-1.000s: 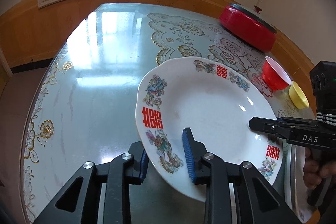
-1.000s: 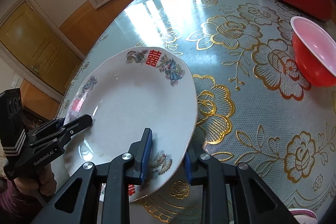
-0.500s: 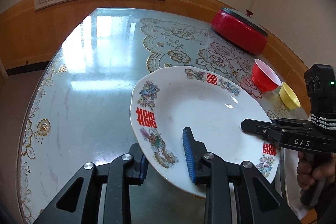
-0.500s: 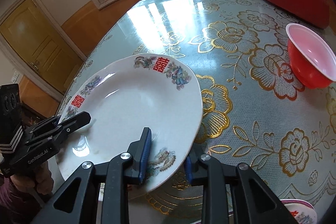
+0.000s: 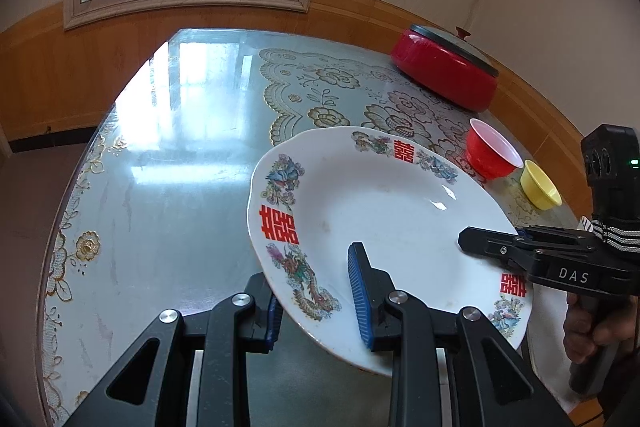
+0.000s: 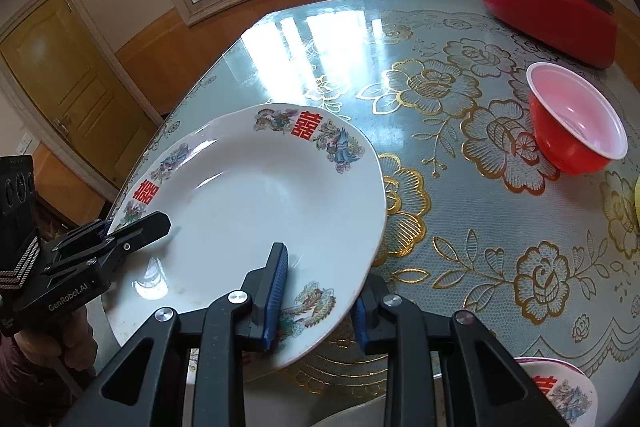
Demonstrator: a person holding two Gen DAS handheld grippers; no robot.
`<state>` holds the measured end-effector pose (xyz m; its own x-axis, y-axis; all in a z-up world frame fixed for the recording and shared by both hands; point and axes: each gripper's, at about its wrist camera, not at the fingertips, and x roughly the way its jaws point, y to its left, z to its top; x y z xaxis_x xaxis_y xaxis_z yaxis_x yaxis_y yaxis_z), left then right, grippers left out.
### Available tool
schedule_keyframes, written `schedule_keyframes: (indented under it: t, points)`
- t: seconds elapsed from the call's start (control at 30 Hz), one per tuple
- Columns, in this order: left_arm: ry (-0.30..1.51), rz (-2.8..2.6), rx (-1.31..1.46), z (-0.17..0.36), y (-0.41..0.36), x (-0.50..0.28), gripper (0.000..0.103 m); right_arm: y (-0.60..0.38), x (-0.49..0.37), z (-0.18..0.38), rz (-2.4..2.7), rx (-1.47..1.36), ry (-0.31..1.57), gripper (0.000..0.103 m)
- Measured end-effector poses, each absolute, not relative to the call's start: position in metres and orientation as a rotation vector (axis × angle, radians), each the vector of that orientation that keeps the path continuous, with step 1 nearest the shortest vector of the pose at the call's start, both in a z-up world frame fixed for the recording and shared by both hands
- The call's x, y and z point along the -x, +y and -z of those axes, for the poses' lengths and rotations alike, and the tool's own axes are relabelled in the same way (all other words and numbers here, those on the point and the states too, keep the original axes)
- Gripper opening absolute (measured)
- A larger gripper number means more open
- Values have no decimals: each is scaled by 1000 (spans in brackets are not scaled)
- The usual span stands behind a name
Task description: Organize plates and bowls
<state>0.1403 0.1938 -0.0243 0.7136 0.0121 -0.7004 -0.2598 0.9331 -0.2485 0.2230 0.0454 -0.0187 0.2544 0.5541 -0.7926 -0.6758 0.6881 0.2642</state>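
- Left gripper [image 5: 316,301] clamps the near rim of the white plate [image 5: 384,211], one finger above, one beneath
- Right gripper [image 6: 318,293] clamps the opposite rim likewise
- Plate is held tilted above the table [image 5: 168,163], near the red bowl [image 6: 576,119]

Two wrist fisheyes, facing each other across one plate [image 5: 384,227]

Each looks close down along its own fingers over the table [image 5: 160,187] — the left view's right edge shows the right gripper [image 5: 480,241], the right view's left edge the left gripper [image 6: 154,225].
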Motion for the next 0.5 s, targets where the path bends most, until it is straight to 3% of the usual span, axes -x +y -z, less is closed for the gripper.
schedule_keyframes:
  t: [0.5]
  points:
    - [691,-66,307,-11,160,-125,30,-11,-187,-19,-786,66,931,28]
